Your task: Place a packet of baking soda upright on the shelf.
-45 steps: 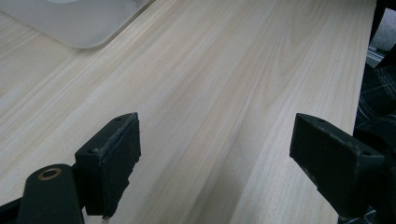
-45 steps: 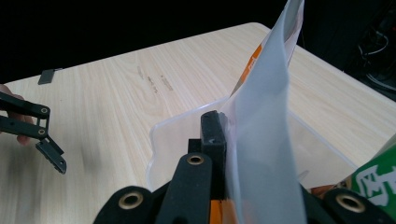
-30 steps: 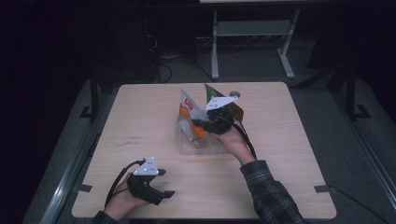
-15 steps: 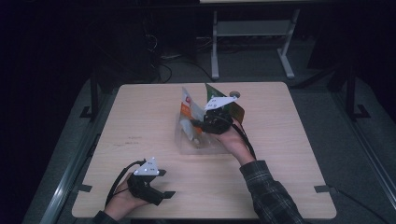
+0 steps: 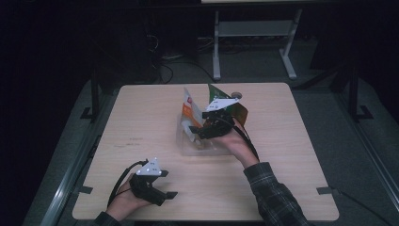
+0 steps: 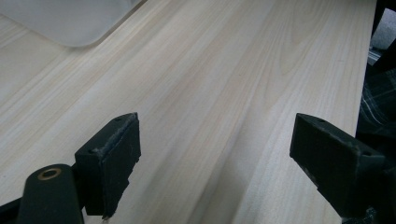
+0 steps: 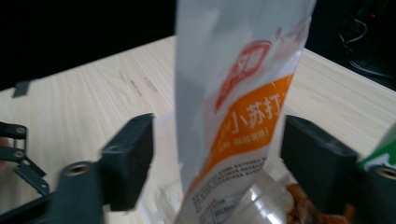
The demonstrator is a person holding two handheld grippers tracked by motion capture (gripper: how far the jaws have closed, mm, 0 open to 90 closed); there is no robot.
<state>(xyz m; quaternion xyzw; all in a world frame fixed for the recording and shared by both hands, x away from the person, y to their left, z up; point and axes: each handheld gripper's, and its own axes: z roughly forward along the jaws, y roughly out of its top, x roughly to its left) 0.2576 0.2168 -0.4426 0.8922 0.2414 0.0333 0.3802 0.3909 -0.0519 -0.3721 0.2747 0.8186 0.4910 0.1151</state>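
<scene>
Down at the near left of the table (image 5: 141,117) the left gripper (image 5: 164,194) rests in the person's hand, low over the bare wood, well apart from everything else; in the left gripper view its jaws stand wide with nothing but wood grain between them, and a corner of the clear tray (image 6: 70,21) shows at the far left of that view. Moving toward the middle of the table, that tray (image 5: 186,141) sits on the wood with snack packets standing up in it: a white and orange packet (image 5: 189,109) upright at its left, and a green packet (image 5: 215,92) leaning behind it, further right. The right gripper (image 5: 194,130) is at the tray, right against the white packet. In the right gripper view its jaws have just been opening, and the packet (image 7: 243,102) stands upright between them with a gap on either side, so the pads are off it, though it is still between the jaws. A clear wrapped item (image 7: 261,200) and some reddish-brown food lie low in the tray just below. To my eye the white packet has been placed and let go, so this step looks nearly finished; what remains is to draw the right gripper back without tipping the packet. The left gripper has no part in it yet.
</scene>
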